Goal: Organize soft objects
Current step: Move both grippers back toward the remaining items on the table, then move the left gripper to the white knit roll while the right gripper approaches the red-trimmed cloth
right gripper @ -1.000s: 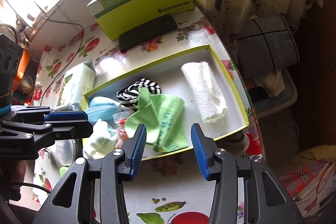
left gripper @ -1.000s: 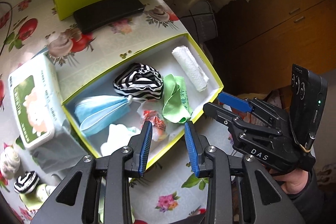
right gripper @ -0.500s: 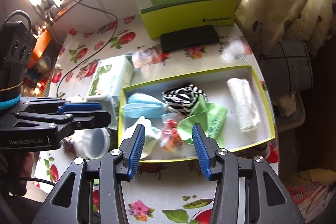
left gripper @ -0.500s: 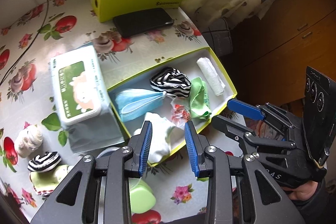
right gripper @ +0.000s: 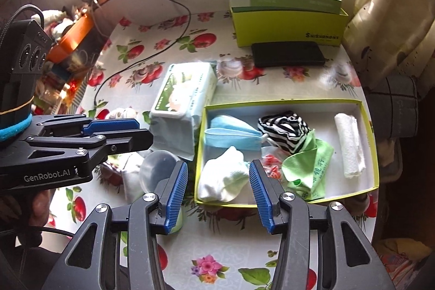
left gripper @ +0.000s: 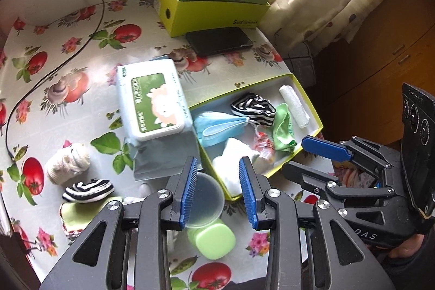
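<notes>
From the left wrist view, the open box [left gripper: 312, 110] is the landmark. Inside it lie a blue mask [left gripper: 220, 127], a striped cloth [left gripper: 254, 109], a green cloth [left gripper: 282, 127], a white roll [left gripper: 295, 106], a white sock [left gripper: 236, 154] and a small red-patterned packet [left gripper: 262, 146]. So a good part of the sorting looks done. To the left of the box, out on the table [left gripper: 68, 59], some soft things are not yet in: a beige sock [left gripper: 68, 162], a striped sock [left gripper: 88, 190] and a green-white cloth [left gripper: 78, 216] under it. A wipes pack [left gripper: 152, 102] touches the left wall of the box, and a clear cup [left gripper: 206, 197] with a green case [left gripper: 214, 238] stands near its front left corner. The left gripper [left gripper: 217, 189] hangs above this corner with its jaws apart and nothing between them. The right gripper [left gripper: 320, 154] shows at the right side of the box, also empty.

From the right wrist view, the box [right gripper: 367, 127] holds the same six things: mask [right gripper: 231, 135], striped cloth [right gripper: 284, 129], green cloth [right gripper: 310, 167], roll [right gripper: 349, 146], sock [right gripper: 221, 178] and packet [right gripper: 272, 165]. The right gripper [right gripper: 217, 197] is over the front left part of the box, its jaws apart and holding nothing. The left gripper [right gripper: 122, 132] is left of the box, and it hides most of the loose socks.

I judge the task is more than half done; at least three soft things left of the box remain to be put in.
</notes>
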A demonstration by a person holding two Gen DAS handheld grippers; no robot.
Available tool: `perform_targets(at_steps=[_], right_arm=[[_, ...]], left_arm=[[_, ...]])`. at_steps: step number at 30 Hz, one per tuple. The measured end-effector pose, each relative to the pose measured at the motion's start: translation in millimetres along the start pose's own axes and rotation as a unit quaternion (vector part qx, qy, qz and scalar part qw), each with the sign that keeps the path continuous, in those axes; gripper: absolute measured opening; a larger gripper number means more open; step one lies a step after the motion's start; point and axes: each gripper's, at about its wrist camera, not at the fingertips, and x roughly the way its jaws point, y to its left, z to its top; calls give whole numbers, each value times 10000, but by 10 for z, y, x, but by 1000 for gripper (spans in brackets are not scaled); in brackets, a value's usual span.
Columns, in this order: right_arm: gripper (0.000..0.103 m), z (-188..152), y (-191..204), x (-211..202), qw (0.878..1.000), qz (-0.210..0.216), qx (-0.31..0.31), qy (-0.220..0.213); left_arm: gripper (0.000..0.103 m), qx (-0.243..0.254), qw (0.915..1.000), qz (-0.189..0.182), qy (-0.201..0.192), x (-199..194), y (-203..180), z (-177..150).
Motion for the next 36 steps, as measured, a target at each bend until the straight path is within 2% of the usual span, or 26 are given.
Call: perform_targets(at_steps=[23,36], right_arm=[[47,17,591,172,9970,289,-627,358],[49,-59,945,294,9918,497,-999,618]], left_arm=[[33,-543,9980,272,-181,-232,550,-419],[33,-1217,9916,394,-164,-353,1045,-739]])
